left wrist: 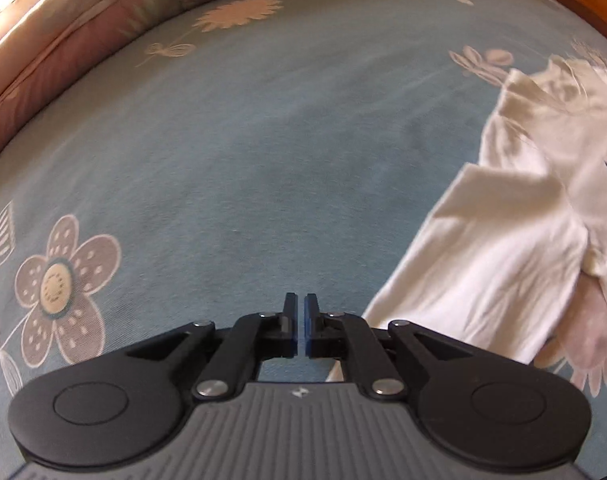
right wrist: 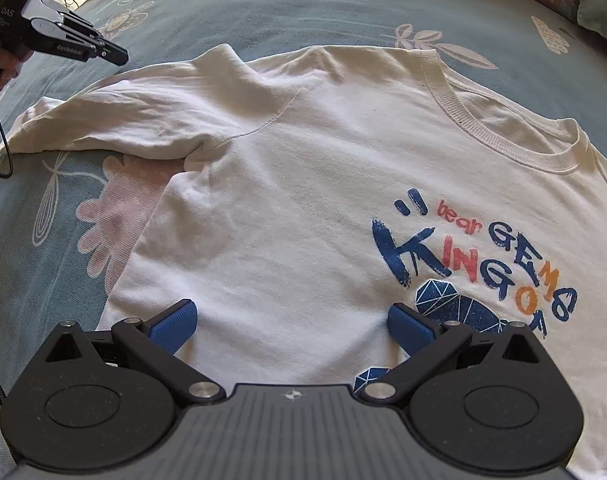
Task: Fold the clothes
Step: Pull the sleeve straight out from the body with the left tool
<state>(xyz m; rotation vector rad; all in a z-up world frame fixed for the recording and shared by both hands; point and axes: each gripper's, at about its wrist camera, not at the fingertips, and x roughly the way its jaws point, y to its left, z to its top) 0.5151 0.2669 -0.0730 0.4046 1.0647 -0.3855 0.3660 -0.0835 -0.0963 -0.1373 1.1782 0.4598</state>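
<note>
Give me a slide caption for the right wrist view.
Open right claw over a white T-shirt spread on a floral bedsheet; left claw shut, empty, above the sleeve.

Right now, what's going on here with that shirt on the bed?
A person is folding a white T-shirt spread on a blue floral bedsheet, a gripper in each hand. The right gripper hangs open over the shirt's body, gripping nothing. The left gripper is shut and empty, off beside the shirt's sleeve. No fold is made yet.
</note>
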